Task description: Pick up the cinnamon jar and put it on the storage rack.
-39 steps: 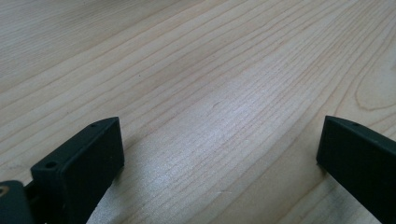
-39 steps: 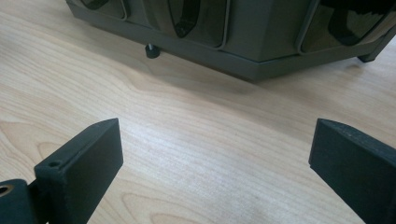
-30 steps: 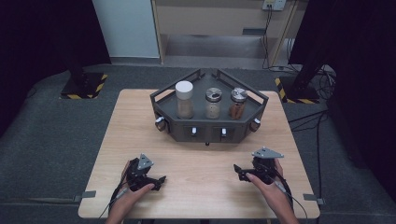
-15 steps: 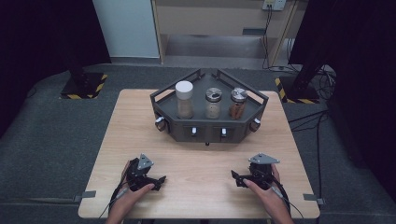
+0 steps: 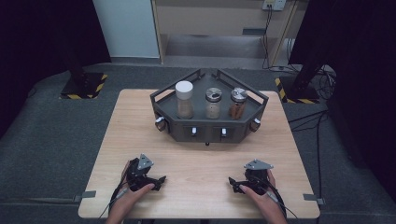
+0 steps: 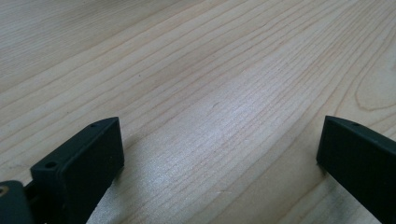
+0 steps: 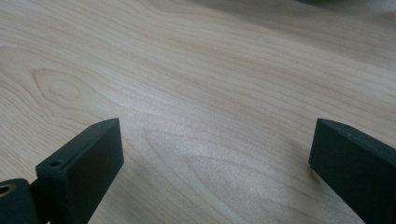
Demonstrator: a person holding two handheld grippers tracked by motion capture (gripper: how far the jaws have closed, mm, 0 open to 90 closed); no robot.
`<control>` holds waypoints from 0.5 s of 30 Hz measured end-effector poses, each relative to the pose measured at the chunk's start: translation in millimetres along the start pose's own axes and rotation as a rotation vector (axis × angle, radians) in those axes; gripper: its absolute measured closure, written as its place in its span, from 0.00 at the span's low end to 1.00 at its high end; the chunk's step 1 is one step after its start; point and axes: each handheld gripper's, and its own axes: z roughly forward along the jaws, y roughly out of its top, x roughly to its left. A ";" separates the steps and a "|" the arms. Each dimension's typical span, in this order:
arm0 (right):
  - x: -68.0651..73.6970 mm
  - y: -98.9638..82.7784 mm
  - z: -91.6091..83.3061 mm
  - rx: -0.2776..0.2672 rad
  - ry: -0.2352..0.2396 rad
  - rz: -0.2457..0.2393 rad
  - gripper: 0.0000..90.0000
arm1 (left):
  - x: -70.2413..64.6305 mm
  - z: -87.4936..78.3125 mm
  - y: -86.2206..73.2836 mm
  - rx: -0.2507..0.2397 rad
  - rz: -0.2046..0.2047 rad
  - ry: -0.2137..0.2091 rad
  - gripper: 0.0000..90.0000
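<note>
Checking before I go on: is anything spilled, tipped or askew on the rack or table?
Nothing stands out. The three jars stand upright in the rack, the table shows no spill, and both grippers are open.

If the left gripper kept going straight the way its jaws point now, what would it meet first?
Probably the right gripper. The left gripper lies low on the light wooden table, jaws wide open, pointing across toward it over bare wood. Its exact line is hard to judge.
</note>
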 end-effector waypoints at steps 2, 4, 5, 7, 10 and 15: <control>0.8 -2.0 2.2 0.004 -0.001 -0.003 0.03 | 0.0 0.0 0.0 0.000 0.000 0.000 0.00; 3.0 -2.0 2.7 0.007 -0.006 -0.018 0.02 | 0.0 0.1 0.1 0.000 -0.001 0.000 0.00; 3.7 -1.7 3.0 0.008 -0.008 -0.018 0.02 | 0.1 0.1 0.1 0.000 -0.001 -0.001 0.00; 4.2 -1.5 3.2 0.010 -0.011 -0.023 0.02 | 0.0 0.1 0.1 0.000 -0.001 -0.001 0.00; 7.2 0.6 4.1 0.022 -0.019 -0.040 0.01 | 0.0 0.1 0.1 0.000 -0.001 0.000 0.00; 8.0 0.8 4.3 0.023 -0.021 -0.041 0.01 | -0.2 0.1 0.0 0.000 -0.001 0.000 0.00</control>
